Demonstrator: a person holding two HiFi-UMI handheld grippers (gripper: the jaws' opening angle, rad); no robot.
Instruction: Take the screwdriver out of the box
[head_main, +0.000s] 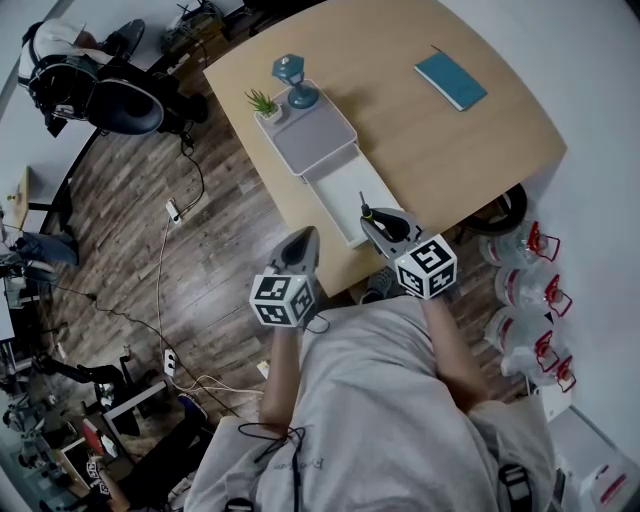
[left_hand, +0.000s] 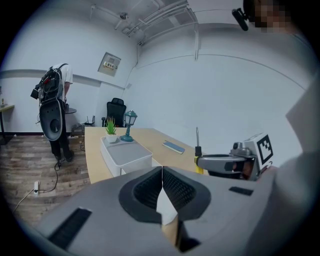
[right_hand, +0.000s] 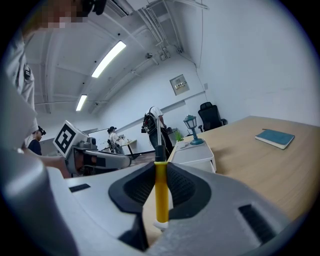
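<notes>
A screwdriver with a yellow handle and a black collar stands upright between the pads of my right gripper, which is shut on it. In the head view this gripper holds the screwdriver just above the near end of the box's open white drawer. The grey-topped box sits on the wooden table. My left gripper hangs off the table's near edge, left of the drawer, its jaws shut with nothing between them. In the left gripper view the screwdriver sticks up from the right gripper.
On the box stand a small teal lamp and a potted plant. A blue notebook lies at the table's far right. A person stands on the wooden floor at the far left, with cables nearby. Red-capped jugs line the right wall.
</notes>
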